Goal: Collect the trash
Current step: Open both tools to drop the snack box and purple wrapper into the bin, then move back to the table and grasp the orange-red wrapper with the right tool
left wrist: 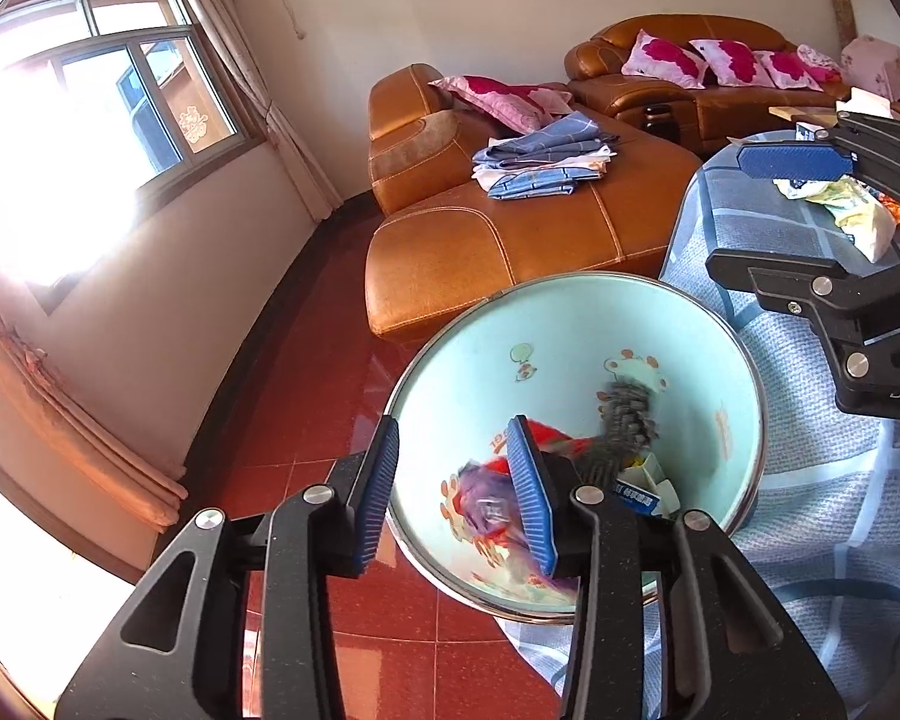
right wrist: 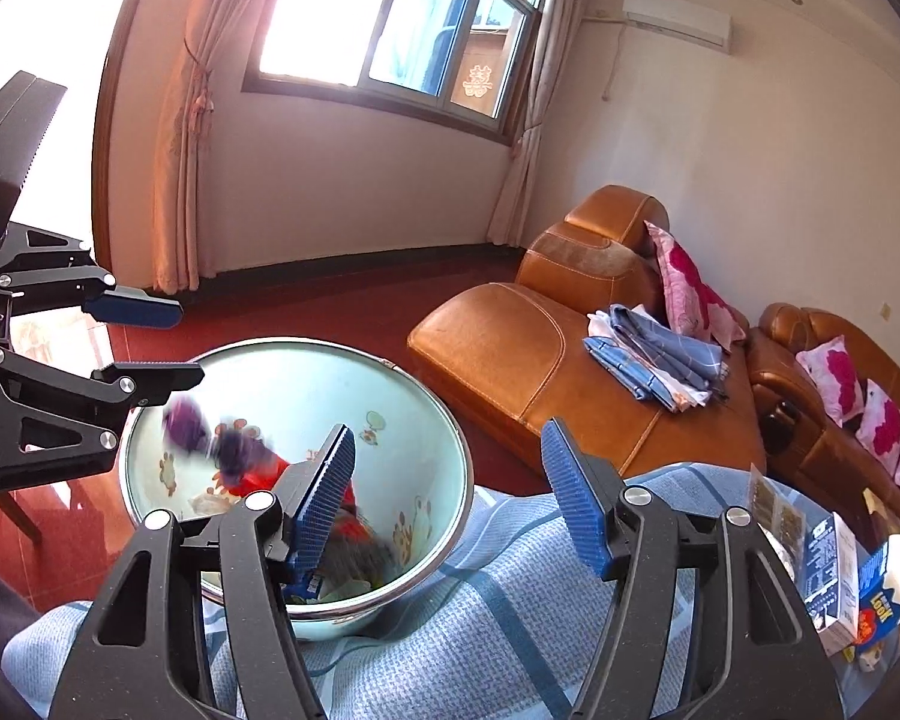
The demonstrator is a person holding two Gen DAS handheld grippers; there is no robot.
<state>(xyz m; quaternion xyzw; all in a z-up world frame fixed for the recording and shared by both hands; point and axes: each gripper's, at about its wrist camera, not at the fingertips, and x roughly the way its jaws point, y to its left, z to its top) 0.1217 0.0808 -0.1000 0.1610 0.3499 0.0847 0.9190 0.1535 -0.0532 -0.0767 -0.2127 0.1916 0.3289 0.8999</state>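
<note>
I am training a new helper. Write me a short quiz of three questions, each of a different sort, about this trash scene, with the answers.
1. True or false: both grippers, left gripper and right gripper, are open with nothing between the pads.
2. Multiple choice: where does the blurred trash show? A) on the sofa B) inside the basin C) on the floor
3. Fill in: the folded blue cloth lies on the ____.

Key
1. True. No pad presses on anything.
2. B. It shows inside the basin, which stands at the edge of the table.
3. sofa. More trash still lies on the table.
</note>
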